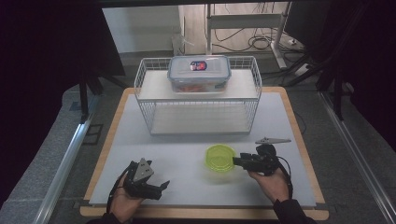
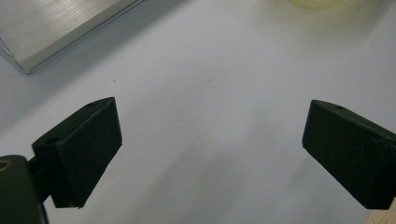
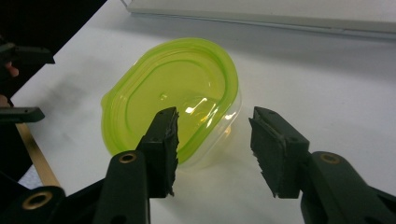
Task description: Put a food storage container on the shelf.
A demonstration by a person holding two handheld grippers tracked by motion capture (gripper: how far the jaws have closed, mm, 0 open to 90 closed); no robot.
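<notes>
A low clear tub with a lime-green lid [image 1: 220,157] stands on the white table top, right of centre. My right gripper [image 1: 236,161] is at the tub's right side, held by a hand. In the right gripper view the gripper [image 3: 212,140] is open; its left jaw is over the near rim of the tub [image 3: 173,88] and its right jaw is beside it, off the tub. My left gripper [image 1: 163,186] rests low near the front left, wide open over bare table [image 2: 210,140], with nothing between its jaws. The tub's rim [image 2: 317,3] peeks in at that view's top edge.
A white wire rack [image 1: 198,100] with two shelves stands at the back centre. On its upper shelf sits a clear box with a blue-rimmed lid [image 1: 199,73]. The rack's base corner [image 2: 56,28] lies ahead and left of the left gripper. The table's wooden edge [image 1: 205,213] runs along the front.
</notes>
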